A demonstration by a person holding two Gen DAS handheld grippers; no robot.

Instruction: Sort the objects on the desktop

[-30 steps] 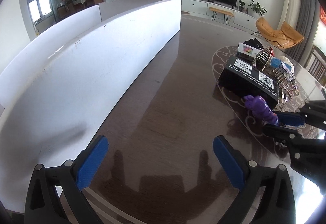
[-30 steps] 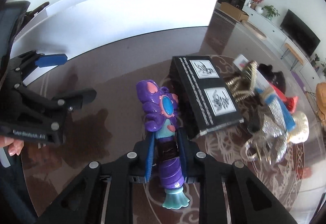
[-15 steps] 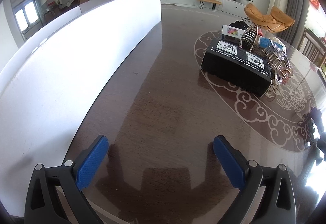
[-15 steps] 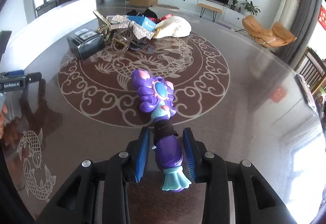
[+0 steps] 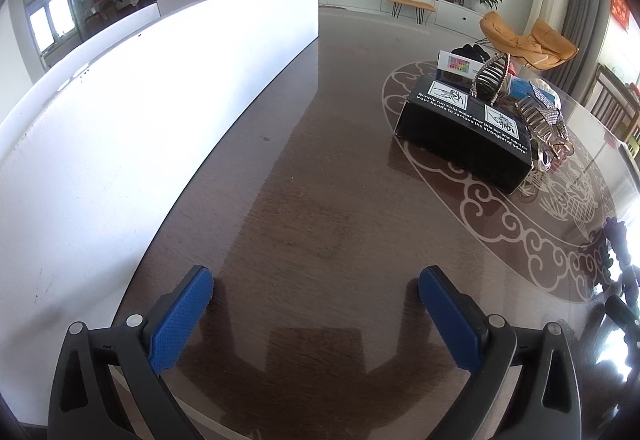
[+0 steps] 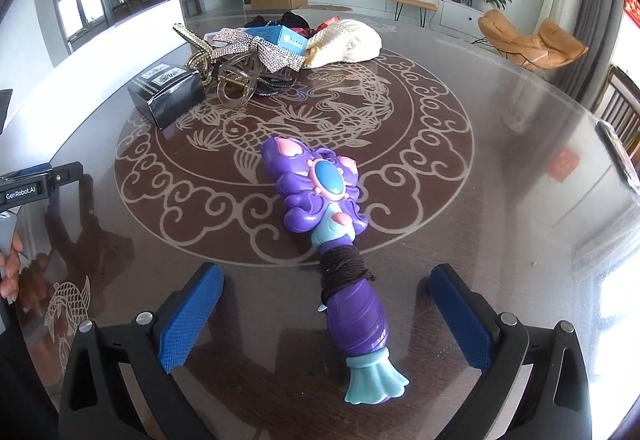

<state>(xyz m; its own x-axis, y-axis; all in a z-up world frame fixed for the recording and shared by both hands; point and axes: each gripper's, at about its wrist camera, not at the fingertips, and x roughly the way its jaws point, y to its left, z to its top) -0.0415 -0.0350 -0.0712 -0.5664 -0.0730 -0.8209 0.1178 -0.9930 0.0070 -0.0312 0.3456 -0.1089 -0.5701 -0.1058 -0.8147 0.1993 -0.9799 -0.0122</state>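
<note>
right claw [image 6: 326, 316] spread wide, purple toy [image 6: 326, 236] lying free on table [image 6: 500, 200] between its fingers | left claw [image 5: 312, 314] wide, empty | left: pile [image 6: 276, 48] beside black box [image 6: 168, 96] unsorted

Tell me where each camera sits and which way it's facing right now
Left wrist: on the left gripper, low over the table, facing the black box and white divider; its open blue fingers show.
Right wrist: on the right gripper, facing the purple toy wand lying between its open fingers.
Shared: box, hair clips, wand.
</note>
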